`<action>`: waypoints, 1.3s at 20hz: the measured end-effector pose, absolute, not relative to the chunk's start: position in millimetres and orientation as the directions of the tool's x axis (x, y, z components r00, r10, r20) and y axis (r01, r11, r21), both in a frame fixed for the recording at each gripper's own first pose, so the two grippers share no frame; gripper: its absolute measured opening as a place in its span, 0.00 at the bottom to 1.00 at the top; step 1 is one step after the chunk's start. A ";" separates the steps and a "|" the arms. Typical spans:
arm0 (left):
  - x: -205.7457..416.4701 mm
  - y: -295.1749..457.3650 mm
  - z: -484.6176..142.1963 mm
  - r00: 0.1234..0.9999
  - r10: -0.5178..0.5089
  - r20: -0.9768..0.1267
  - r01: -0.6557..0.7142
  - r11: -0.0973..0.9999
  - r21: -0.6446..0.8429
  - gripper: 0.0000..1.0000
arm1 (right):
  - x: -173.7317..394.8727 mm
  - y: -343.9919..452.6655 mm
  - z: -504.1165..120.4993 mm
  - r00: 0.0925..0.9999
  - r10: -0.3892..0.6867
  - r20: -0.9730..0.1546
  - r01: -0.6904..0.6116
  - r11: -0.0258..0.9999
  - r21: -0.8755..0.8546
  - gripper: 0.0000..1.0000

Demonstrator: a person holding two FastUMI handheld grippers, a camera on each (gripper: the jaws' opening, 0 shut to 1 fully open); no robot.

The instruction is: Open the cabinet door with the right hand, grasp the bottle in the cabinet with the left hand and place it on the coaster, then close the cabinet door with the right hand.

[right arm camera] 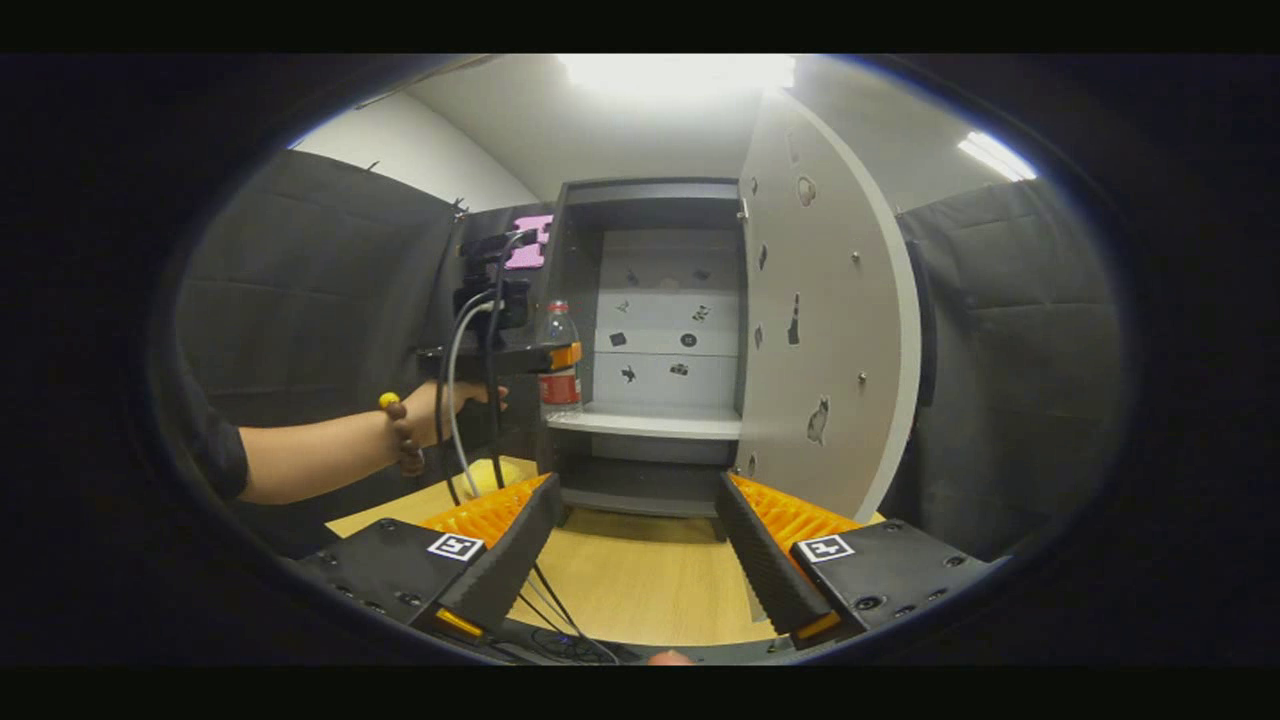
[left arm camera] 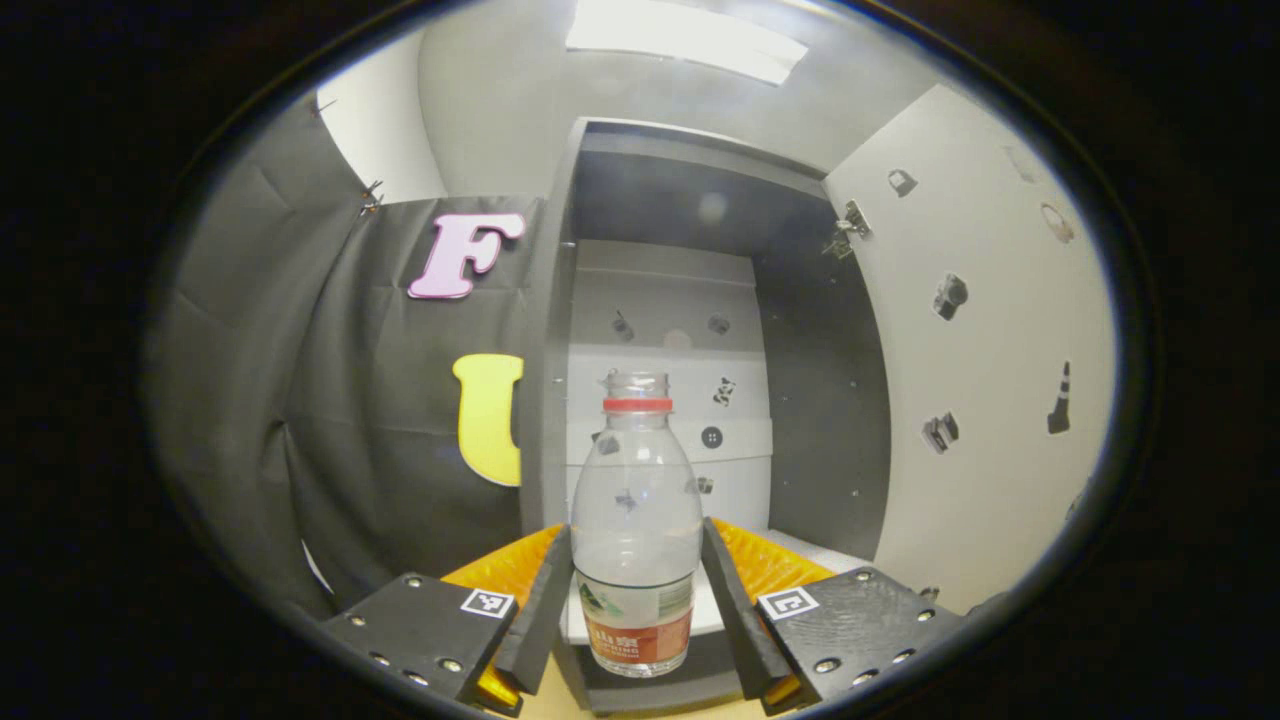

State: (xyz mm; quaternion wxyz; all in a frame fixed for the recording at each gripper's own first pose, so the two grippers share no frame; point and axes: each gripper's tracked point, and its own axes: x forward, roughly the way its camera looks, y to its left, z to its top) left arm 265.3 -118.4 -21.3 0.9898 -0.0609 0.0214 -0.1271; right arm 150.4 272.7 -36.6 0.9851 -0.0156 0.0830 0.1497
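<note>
A clear plastic bottle (left arm camera: pixel 636 470) with a red neck ring and a red-and-green label stands upright between the fingers of my left gripper (left arm camera: pixel 636 560), which is shut on its lower half. It hangs just in front of the open cabinet (left arm camera: pixel 665 300). In the right gripper view the bottle (right arm camera: pixel 558 325) sits in the left gripper (right arm camera: pixel 562 357) at the cabinet's left front edge, level with the shelf (right arm camera: pixel 645 422). The cabinet door (right arm camera: pixel 830 300) is swung wide to the right. My right gripper (right arm camera: pixel 635 505) is open over the table with nothing in it. A yellow coaster (right arm camera: pixel 488 475) lies on the table, low left.
A person's hand (right arm camera: pixel 450 405) and bare forearm hold the left gripper, with cables hanging from it. The wooden table (right arm camera: pixel 620 585) runs up to the cabinet's base. Small stickers dot the cabinet's back wall and the inside of the door (left arm camera: pixel 985 340).
</note>
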 end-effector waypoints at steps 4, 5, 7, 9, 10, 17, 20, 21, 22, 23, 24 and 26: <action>210.7 -83.7 -60.7 0.967 -0.240 -0.084 0.229 0.966 -0.123 0.71 | 139.3 279.8 -33.7 0.942 0.296 -0.155 -0.303 0.952 -0.027 0.98; 199.5 -75.8 -72.6 0.967 -0.237 -0.096 0.225 0.966 -0.125 0.71 | 135.7 281.4 -32.8 0.942 0.298 -0.153 -0.306 0.952 -0.031 0.98; 172.2 -62.9 -99.0 0.964 -0.236 -0.121 0.220 0.966 -0.133 0.72 | 130.9 283.0 -32.1 0.942 0.299 -0.152 -0.308 0.951 -0.038 0.98; 144.1 -54.3 -130.1 0.960 -0.238 -0.147 0.215 0.964 -0.155 0.73 | 126.8 283.8 -31.8 0.943 0.297 -0.153 -0.306 0.951 -0.042 0.98; 131.0 -51.4 -145.2 0.958 -0.238 -0.162 0.212 0.963 -0.166 0.73 | 124.2 284.0 -32.0 0.943 0.295 -0.156 -0.305 0.951 -0.044 0.98; 61.0 -37.6 -219.4 0.948 -0.259 -0.186 0.213 0.949 -0.233 0.72 | 112.4 285.1 -39.8 0.940 0.286 -0.187 -0.300 0.953 -0.050 0.97; 42.3 -40.6 -254.8 0.938 -0.275 -0.211 0.216 0.939 -0.266 0.72 | 109.7 285.8 -45.5 0.941 0.277 -0.196 -0.289 0.957 -0.034 0.97; 36.7 -38.8 -264.8 0.937 -0.275 -0.217 0.212 0.938 -0.276 0.73 | 108.6 285.5 -47.6 0.941 0.272 -0.204 -0.284 0.958 -0.031 0.97; 32.1 -38.2 -276.1 0.935 -0.274 -0.226 0.207 0.937 -0.281 0.73 | 107.5 284.7 -49.8 0.940 0.267 -0.211 -0.279 0.960 -0.030 0.97; 27.9 -37.7 -286.3 0.934 -0.273 -0.232 0.203 0.937 -0.284 0.73 | 107.2 284.2 -52.2 0.940 0.263 -0.219 -0.276 0.961 -0.031 0.97; 23.1 -39.7 -295.0 0.932 -0.276 -0.236 0.204 0.936 -0.288 0.72 | 107.2 283.6 -54.3 0.939 0.260 -0.227 -0.274 0.961 -0.033 0.97; 14.6 -44.3 -311.4 0.930 -0.282 -0.235 0.213 0.936 -0.282 0.74 | 106.0 282.2 -58.7 0.934 0.257 -0.248 -0.276 0.960 -0.045 0.97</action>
